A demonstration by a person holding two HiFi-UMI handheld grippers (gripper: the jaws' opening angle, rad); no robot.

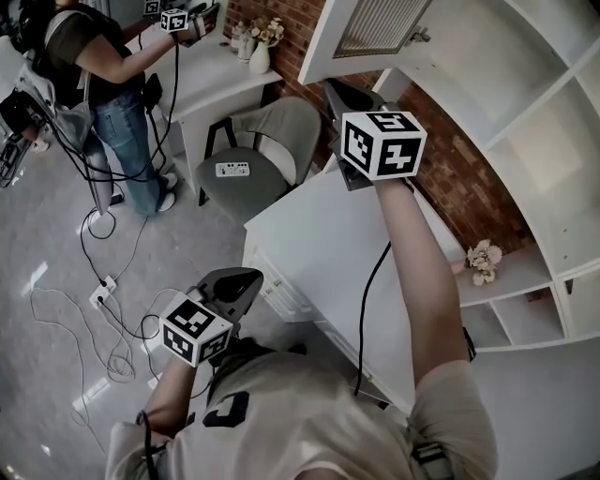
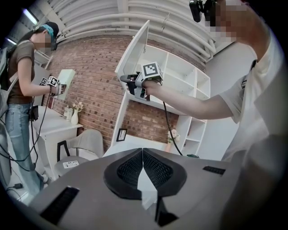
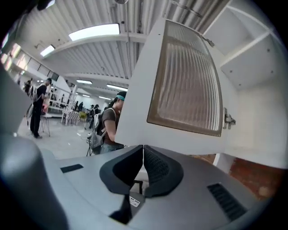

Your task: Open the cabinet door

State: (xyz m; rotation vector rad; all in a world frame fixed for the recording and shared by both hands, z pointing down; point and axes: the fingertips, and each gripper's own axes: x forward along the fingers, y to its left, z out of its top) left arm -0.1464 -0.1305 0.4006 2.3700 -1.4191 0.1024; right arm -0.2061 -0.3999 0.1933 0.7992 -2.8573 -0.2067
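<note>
Two grippers: the left gripper (image 2: 143, 150) and the right gripper (image 3: 143, 148) are both clenched, black pads pressed tip to tip, with nothing held between them.
Right gripper: raised on an outstretched arm, directly under the lower edge of the cabinet door (image 3: 189, 90); the head view shows it (image 1: 336, 91) just below that edge too.
Contact: the closed tips line up with the cabinet door's lower edge, but I cannot tell whether they touch it or stop just short.
Left gripper: well below the cabinet door, low by the person's body (image 1: 246, 279), pointing roughly toward it and touching nothing.
Cabinet door: a white frame around a ribbed pane (image 1: 380, 23), swung out from the cabinet (image 1: 553, 141) and standing open, its free edge away from the shelves.
Catch: a small metal fitting (image 3: 228, 120) on the side of the cabinet door nearest the cabinet.
Cabinet: white open shelves behind the cabinet door, against a brick wall.
Bench: white top (image 1: 319, 244), below the cabinet door and beneath the raised arm.
Flowers: a small pale bunch (image 1: 484, 260) on a low shelf, well below the cabinet door.
Chair: grey seat (image 1: 272, 150), below the cabinet door and off to its free-edge side.
Second person: standing well beyond the chair (image 1: 103, 66), far from the cabinet door, holding marker-cubed grippers at another white bench.
</note>
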